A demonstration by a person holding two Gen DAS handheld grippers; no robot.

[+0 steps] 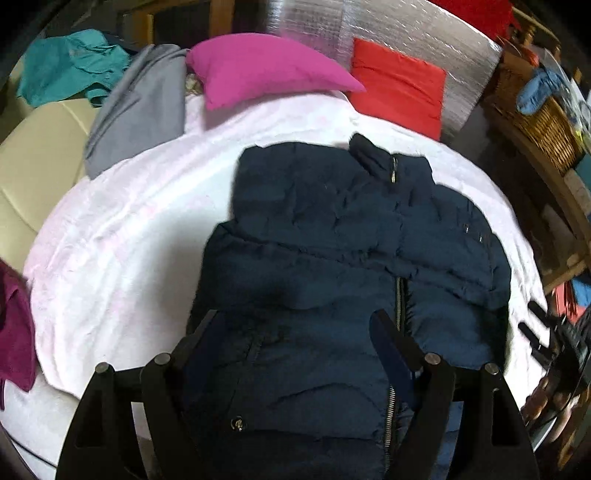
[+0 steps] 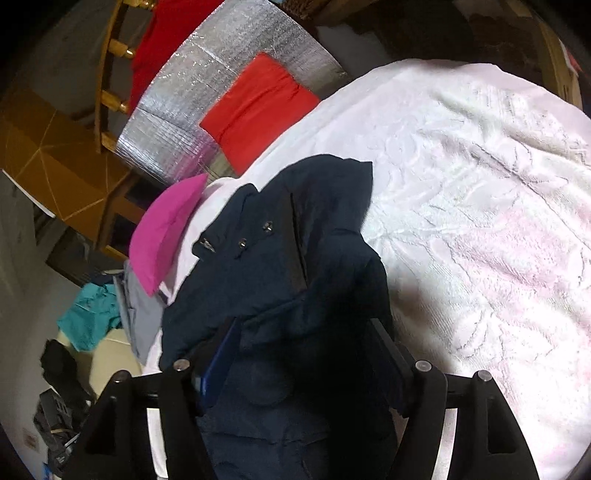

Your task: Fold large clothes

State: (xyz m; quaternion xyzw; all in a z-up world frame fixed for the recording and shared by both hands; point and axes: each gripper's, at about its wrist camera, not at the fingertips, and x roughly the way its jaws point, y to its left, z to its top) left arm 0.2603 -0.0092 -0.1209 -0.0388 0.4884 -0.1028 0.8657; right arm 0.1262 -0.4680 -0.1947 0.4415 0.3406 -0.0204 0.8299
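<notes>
A dark navy puffer jacket (image 1: 332,229) lies front up on the white-and-pink bed cover (image 1: 129,240), collar toward the far side, zip closed, both sleeves laid across its chest. My left gripper (image 1: 295,317) hovers over its lower front, jaws wide apart and not touching the fabric. In the right wrist view the jacket (image 2: 295,258) runs up from between my right gripper's (image 2: 303,325) fingers. Those jaws stand apart, and the blue pad (image 2: 218,362) on the left finger shows bare beside the cloth. I see no pinch on the fabric.
A pink pillow (image 1: 258,66), a red cushion (image 1: 399,85) and a silver foil mat (image 1: 406,29) lie beyond the collar. Grey (image 1: 140,107) and teal (image 1: 74,66) garments sit far left, a maroon one (image 1: 14,332) near left. A wicker basket (image 1: 543,122) stands right. Bare cover (image 2: 480,221) spreads right of the jacket.
</notes>
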